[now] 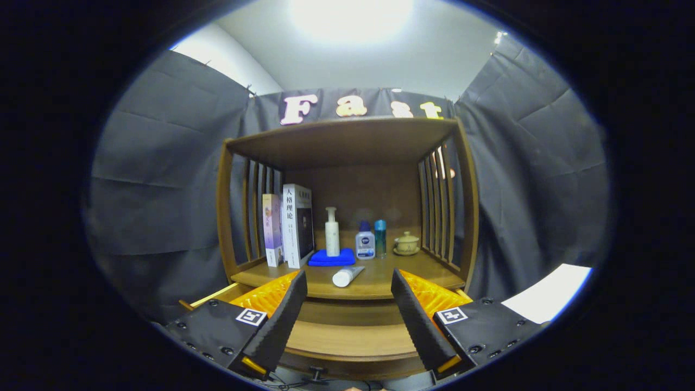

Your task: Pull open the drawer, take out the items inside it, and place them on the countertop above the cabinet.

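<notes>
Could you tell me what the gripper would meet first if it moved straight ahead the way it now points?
Probably the white tube lying at the countertop's front edge, just beyond the open gripper; depth is hard to judge, so it could pass above the open drawer first.

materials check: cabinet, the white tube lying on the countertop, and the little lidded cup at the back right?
Cabinet: looks like brown wood or veneer, satin finish; faint grain and soft light sheen. White tube, lying just beyond the open tool: probably plastic, smooth and matte. Lidded cup: likely glazed ceramic, tan with a slight gloss; too small to be sure.
</notes>
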The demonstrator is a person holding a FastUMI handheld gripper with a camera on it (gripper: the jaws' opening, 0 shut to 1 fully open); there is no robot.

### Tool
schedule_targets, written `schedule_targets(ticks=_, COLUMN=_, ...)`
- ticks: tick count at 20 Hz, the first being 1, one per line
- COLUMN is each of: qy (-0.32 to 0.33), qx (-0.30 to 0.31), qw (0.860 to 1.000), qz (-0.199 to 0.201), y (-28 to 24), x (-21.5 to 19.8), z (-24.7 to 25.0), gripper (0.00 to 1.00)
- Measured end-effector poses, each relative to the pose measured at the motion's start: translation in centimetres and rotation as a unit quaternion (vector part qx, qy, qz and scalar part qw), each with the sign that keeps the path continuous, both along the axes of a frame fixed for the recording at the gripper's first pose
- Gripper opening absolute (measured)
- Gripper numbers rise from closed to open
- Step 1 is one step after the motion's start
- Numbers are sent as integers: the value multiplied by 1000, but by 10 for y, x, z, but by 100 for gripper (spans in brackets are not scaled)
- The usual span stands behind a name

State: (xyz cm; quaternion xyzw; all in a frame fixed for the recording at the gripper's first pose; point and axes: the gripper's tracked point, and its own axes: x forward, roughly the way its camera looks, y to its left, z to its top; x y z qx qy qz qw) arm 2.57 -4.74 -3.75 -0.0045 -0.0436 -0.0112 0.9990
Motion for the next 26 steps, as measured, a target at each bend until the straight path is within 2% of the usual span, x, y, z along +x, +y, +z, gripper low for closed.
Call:
schedule_targets(ticks=4, qy=-22, qx=-17, qw=999, qz=-21, y=-7, x=-29, z=-10, gripper=98)
schedule_targets(ticks=10, qy=-5, qx=23, qw=999, qz=-23, y=-9, x=-48, z=-53, gripper=98)
schedule_targets(ticks=16, qy=70, qx=58, qw=996, qz=-26, y=-12, x=-46, z=-115, gripper=98)
schedule_targets(ticks=18, qy=84, qx=45, qw=995, qz=-32, y=-11, x=-43, z=-129, gripper=98)
schedule_targets(ticks=23, qy=109, qx=19, qw=994, qz=-7, y=19, x=-34, z=-156, gripper=98)
schedule_targets(ticks=26, qy=135, qx=10, qw=991, qz=-19, y=21, x=-23, z=-176, gripper=98)
